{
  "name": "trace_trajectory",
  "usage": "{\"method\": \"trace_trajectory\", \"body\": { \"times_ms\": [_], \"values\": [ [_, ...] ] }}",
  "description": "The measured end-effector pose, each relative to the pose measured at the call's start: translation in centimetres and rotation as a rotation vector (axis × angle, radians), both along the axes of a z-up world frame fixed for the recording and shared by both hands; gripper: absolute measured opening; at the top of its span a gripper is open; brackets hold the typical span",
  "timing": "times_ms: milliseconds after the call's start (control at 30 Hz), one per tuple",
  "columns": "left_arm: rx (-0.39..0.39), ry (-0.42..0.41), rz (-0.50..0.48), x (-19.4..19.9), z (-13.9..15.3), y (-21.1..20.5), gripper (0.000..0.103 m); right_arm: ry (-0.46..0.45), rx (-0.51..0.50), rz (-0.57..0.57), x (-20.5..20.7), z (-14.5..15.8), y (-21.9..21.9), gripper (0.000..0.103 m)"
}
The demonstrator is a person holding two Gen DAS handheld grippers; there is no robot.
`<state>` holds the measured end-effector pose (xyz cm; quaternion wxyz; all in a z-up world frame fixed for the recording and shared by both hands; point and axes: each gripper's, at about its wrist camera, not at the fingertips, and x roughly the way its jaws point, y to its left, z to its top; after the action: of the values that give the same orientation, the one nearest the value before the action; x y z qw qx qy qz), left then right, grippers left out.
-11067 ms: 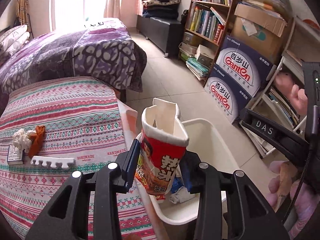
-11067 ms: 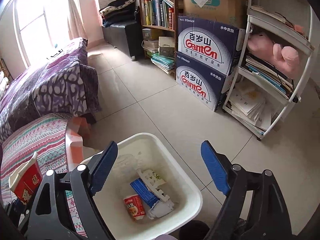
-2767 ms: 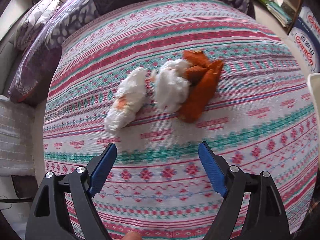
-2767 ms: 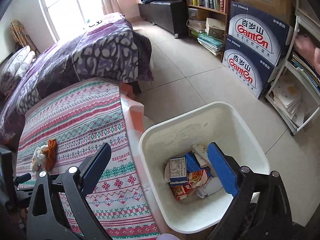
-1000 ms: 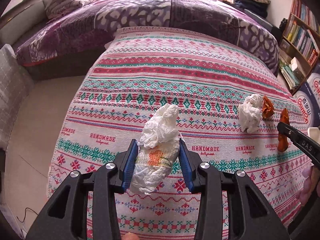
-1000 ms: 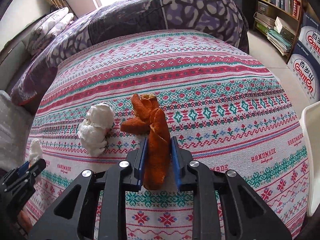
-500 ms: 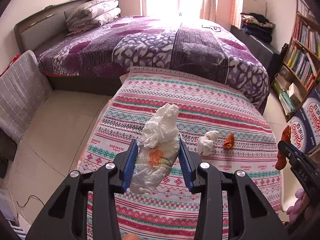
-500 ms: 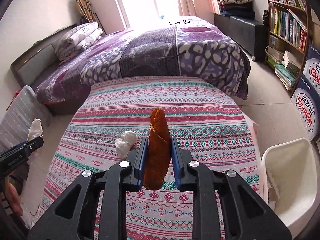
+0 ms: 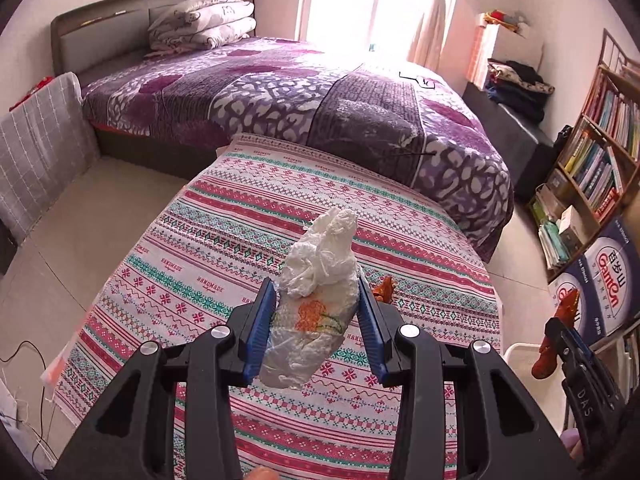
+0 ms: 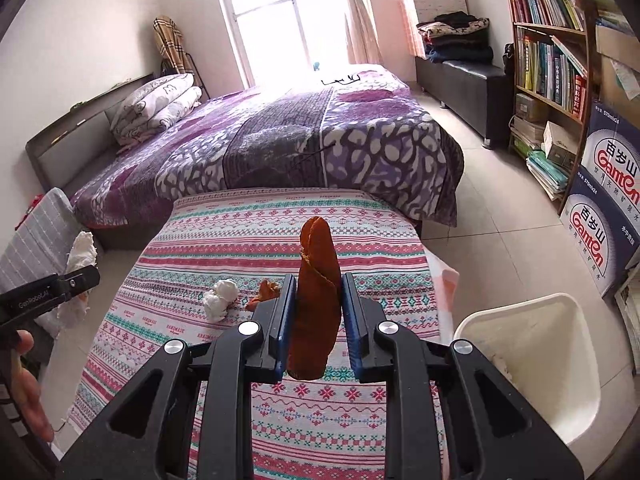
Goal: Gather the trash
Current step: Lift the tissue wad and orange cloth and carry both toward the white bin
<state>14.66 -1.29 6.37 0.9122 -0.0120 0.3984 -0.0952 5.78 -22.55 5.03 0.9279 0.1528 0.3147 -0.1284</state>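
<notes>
- White crumpled tissue (image 9: 316, 300), with an orange smear on it, is pinched upright between the blue pads of the left claw (image 9: 318, 326); the pads are closed in against its sides and its top sticks out well past the fingertips
- Orange-brown peel (image 10: 315, 300) stands upright in the right claw (image 10: 316, 320), whose pads are pressed in on both its sides, the tip rising past the fingertips
- Both claws hang above the striped cloth (image 10: 360, 240), clear of it
- A second white wad (image 10: 220, 294) lies on the cloth ahead and to the left of the right claw, with a small orange scrap (image 10: 264, 290) just beside it, nearer the claw
- From the left claw that scrap (image 9: 385, 286) peeks out just past the right pad
- White bin (image 10: 568, 392) sits on the floor to the right of the right claw, below it, beside the cloth's edge
- The right claw appears at the far right of the left view, holding the peel (image 9: 556, 336) over the bin's rim (image 9: 520, 350)
- Purple bed (image 10: 320, 140) lies beyond the cloth, ahead of both claws
</notes>
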Motion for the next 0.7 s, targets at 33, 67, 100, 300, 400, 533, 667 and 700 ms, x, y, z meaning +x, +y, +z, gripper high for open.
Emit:
{"method": "trace_trajectory", "body": {
  "times_ms": [33,67,100,300,400,533,667,700],
  "values": [
    [0.006,-0.016,-0.003,-0.3,-0.3,-0.4,0.041,-0.001,-0.002,-0.008,-0.4,-0.1,-0.4,0.022],
    [0.004,-0.024,-0.009,-0.5,-0.5,-0.8,0.041,0.000,-0.003,-0.014,-0.5,-0.2,-0.6,0.022],
    [0.001,-0.026,-0.023,-0.5,-0.6,-1.3,0.041,0.000,-0.004,-0.023,-0.7,-0.3,-1.0,0.022],
    [0.040,-0.117,-0.056,-1.6,-0.1,-3.2,0.041,-0.015,0.015,-0.071,-1.6,-0.2,-3.0,0.022],
    [0.029,-0.124,-0.054,-2.2,-0.4,-4.0,0.041,-0.021,0.027,-0.088,-1.9,-0.2,-3.8,0.022],
    [0.025,-0.120,-0.059,-2.6,-0.8,-5.1,0.041,-0.017,0.027,-0.105,-2.3,-0.4,-4.5,0.022],
    [0.029,-0.109,-0.083,-3.0,-1.2,-6.2,0.041,-0.008,0.018,-0.118,-2.7,-0.6,-5.2,0.022],
    [0.028,-0.109,-0.091,-3.1,-1.2,-6.5,0.041,-0.007,0.017,-0.122,-2.8,-0.7,-5.4,0.022]
  ]
}}
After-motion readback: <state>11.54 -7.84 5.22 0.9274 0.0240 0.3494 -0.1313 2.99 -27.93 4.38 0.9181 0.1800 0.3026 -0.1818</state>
